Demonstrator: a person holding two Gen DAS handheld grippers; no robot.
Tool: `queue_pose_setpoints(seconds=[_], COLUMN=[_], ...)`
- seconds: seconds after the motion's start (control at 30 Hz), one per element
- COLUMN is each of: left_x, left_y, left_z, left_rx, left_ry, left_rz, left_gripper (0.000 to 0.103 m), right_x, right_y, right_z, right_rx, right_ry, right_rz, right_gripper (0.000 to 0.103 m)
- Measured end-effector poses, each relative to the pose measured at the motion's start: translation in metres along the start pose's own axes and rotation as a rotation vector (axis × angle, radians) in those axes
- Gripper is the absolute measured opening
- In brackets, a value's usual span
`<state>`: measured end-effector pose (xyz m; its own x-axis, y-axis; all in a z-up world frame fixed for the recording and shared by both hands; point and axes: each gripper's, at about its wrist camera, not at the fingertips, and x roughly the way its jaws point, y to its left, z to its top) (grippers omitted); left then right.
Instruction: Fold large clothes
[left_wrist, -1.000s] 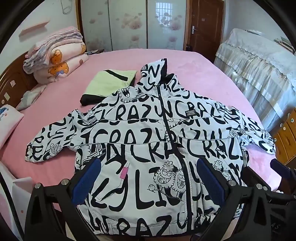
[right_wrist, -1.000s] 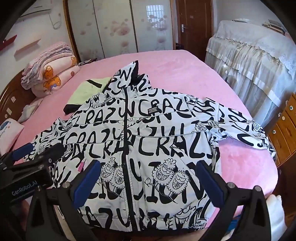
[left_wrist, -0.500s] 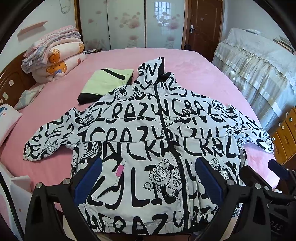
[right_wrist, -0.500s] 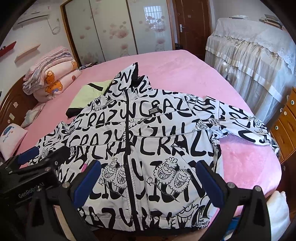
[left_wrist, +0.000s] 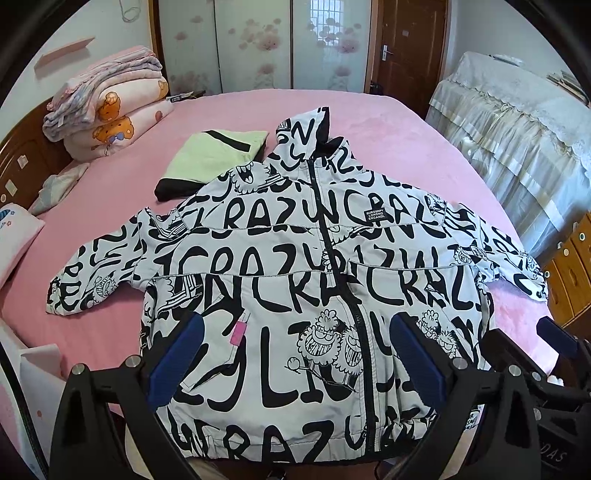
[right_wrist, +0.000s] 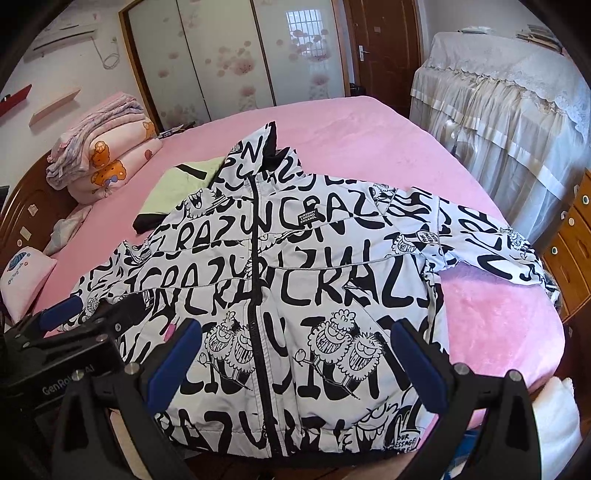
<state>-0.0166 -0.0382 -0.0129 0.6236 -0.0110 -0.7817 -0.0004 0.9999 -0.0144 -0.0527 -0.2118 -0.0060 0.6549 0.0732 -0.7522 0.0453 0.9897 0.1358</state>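
Lying face up across the pink bed (left_wrist: 369, 122), the white jacket (left_wrist: 303, 280) printed with black lettering and cartoon figures is spread flat, zipped shut, its hood pointing toward the far wardrobe doors (left_wrist: 258, 44) and both sleeves stretched out to the sides. Its hem sits at the near edge of the bed, partly cut off behind the tools. A small pink tab (left_wrist: 238, 332) shows by the pocket on one front panel. The left tool (left_wrist: 295, 358) hovers above the lower front of the jacket, its blue-padded fingers (left_wrist: 175, 363) spread wide with nothing between them. The right tool (right_wrist: 295, 358) hangs likewise over the hem, fingers wide apart and empty; in the left wrist view only part of it shows at the edge. Just beyond one shoulder lies a folded light green garment (left_wrist: 218, 155) with black trim, its near corner tucked under the jacket. Farther off, folded quilts (left_wrist: 110, 107) are stacked by the wooden headboard (left_wrist: 22, 155). A lace-covered piece of furniture (left_wrist: 517, 129) stands beside the bed; what lies under the cover cannot be made out
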Motion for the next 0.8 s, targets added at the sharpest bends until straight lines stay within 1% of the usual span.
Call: queue_pose_setpoints(seconds=[0.8], left_x=[-0.0001], left_y=[0.0012], left_z=[-0.0012], left_rx=[0.000], left_ry=[0.002], left_rz=[-0.002], left_gripper=[0.100], right_x=[-0.0011], right_y=[0.0010], right_z=[0.0017], right_rx=[0.005], right_ry=[0.006], right_rz=[0.042], right_gripper=[0.102])
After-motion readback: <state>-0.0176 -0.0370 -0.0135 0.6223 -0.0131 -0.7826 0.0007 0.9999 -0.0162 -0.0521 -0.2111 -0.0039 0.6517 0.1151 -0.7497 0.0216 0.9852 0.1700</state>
